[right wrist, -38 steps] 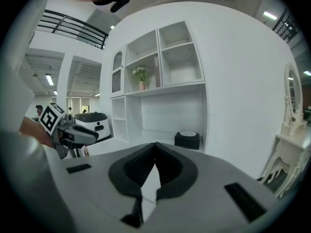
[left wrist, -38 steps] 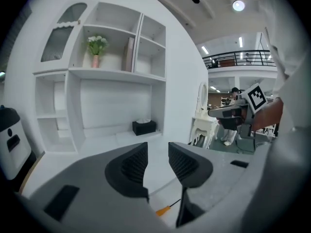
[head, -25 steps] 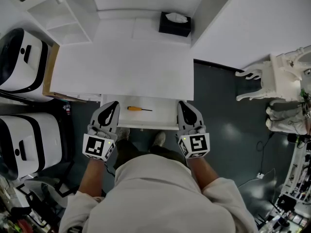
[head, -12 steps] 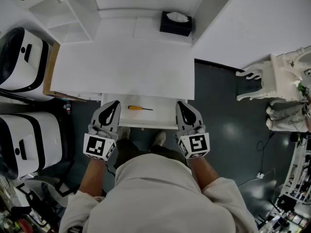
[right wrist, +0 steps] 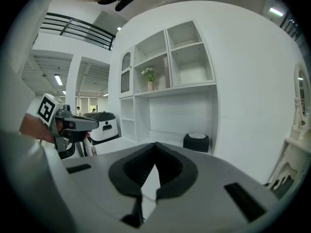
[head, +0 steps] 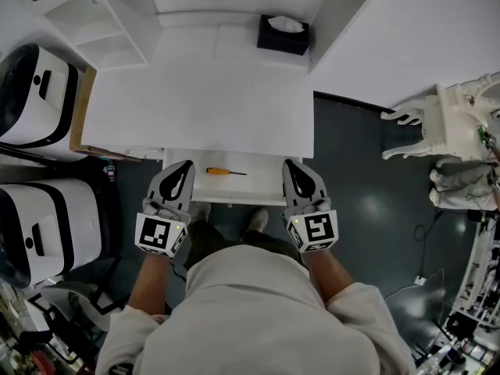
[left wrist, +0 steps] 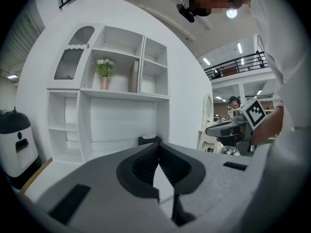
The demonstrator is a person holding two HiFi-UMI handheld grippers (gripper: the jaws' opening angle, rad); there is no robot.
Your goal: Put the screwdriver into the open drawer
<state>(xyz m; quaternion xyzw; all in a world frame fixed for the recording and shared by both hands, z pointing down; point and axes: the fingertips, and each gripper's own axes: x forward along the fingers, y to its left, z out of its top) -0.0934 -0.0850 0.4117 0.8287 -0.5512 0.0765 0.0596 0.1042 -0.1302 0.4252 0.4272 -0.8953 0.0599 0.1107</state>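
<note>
Stillness is the news in the head view: compared with a second ago, the slim screwdriver with a yellow handle and dark metal shaft (head: pixel 225 171) lies in the same spot on the smooth floor of the open white drawer (head: pixel 264 183), just below the front edge of the matte white desk top (head: pixel 195 108). That suggests the task is already finished. The left gripper (head: pixel 183 167) and right gripper (head: pixel 291 166), grey moulded plastic with black ribbed pads, flank the drawer's two ends, neither touching the tool.

Left gripper view: the jaws are pressed together, tips meeting, with nothing between them. A black tissue box (left wrist: pixel 148 140) sits beyond.

Right gripper view: its jaws likewise meet at the tips, empty, facing white open shelving (right wrist: pixel 165 67).
</note>
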